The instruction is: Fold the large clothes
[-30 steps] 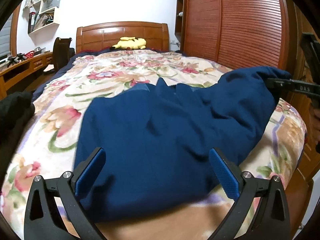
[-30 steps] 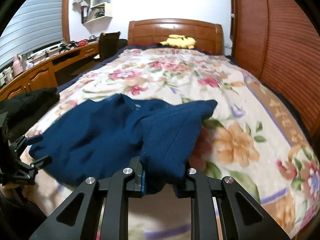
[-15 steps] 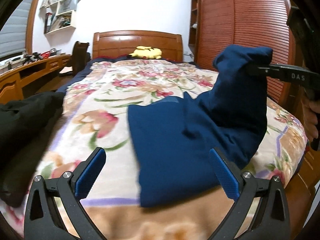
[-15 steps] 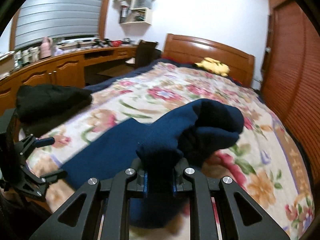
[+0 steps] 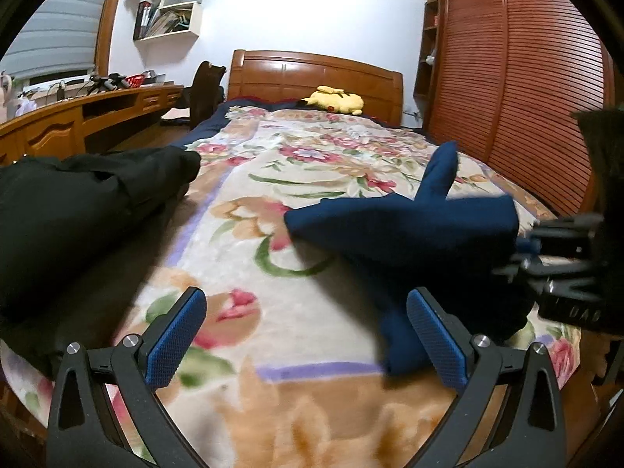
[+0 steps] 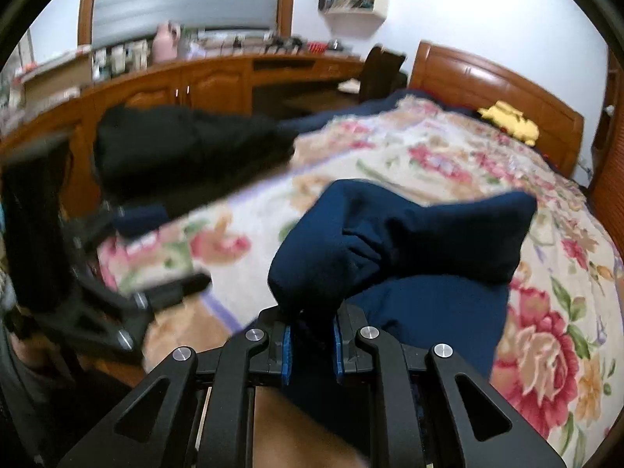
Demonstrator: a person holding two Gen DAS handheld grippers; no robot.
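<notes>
A navy garment [image 6: 409,241] is gripped between the blue pads of the right gripper [image 6: 310,345], bunched and lifted above the floral bedspread [image 5: 312,179] — its lower part draped near the foot of the bed. The left gripper [image 5: 308,335] is held spread wide and empty just beside the cloth. A black garment [image 5: 78,202] is seen heaped at the bed's left edge — apart from the navy one.

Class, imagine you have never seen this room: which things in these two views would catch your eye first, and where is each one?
First, the navy garment, bunched and lifted above the flowered bedspread, gripped in the shut jaws of the right gripper. Next, the left gripper, jaws wide open and empty over the bed's near edge. Then the black clothing heaped along the bed's left side, and the yellow plush toy by the headboard.
</notes>
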